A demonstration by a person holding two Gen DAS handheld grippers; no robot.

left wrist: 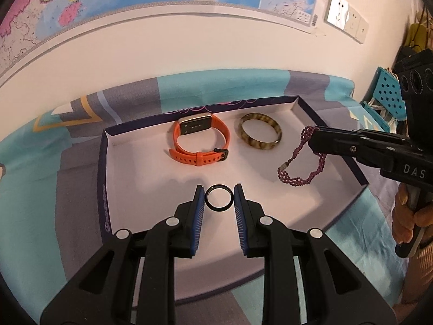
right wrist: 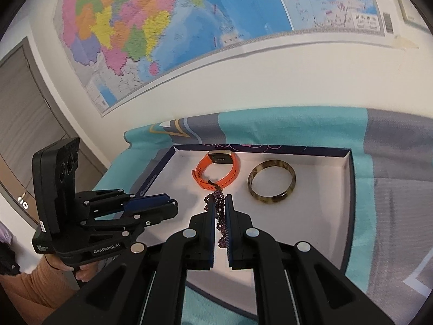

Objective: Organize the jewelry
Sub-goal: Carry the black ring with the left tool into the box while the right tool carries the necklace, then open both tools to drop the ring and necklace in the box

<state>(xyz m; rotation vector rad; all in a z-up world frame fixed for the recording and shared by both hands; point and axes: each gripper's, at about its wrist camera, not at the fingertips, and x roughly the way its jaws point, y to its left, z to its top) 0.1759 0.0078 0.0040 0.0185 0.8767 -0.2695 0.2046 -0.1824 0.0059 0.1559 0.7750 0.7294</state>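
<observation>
A shallow white tray [left wrist: 135, 162] with a dark blue rim holds an orange watch [left wrist: 201, 140] and a mottled brown bangle [left wrist: 259, 135] at the back. My left gripper [left wrist: 218, 199] is shut on a black ring [left wrist: 218, 198], held just above the tray floor at the front. My right gripper [right wrist: 221, 214] is shut on a purple beaded bracelet [right wrist: 220, 216], which dangles over the tray's right side [left wrist: 300, 173]. The watch [right wrist: 217, 172] and bangle [right wrist: 272, 187] also show in the right wrist view.
The tray [right wrist: 349, 189] lies on a teal and grey patterned cloth [left wrist: 54, 189]. A wall with a large map [right wrist: 189, 27] stands behind. A teal perforated basket [left wrist: 387, 94] is at the far right, a grey door [right wrist: 24, 108] at the left.
</observation>
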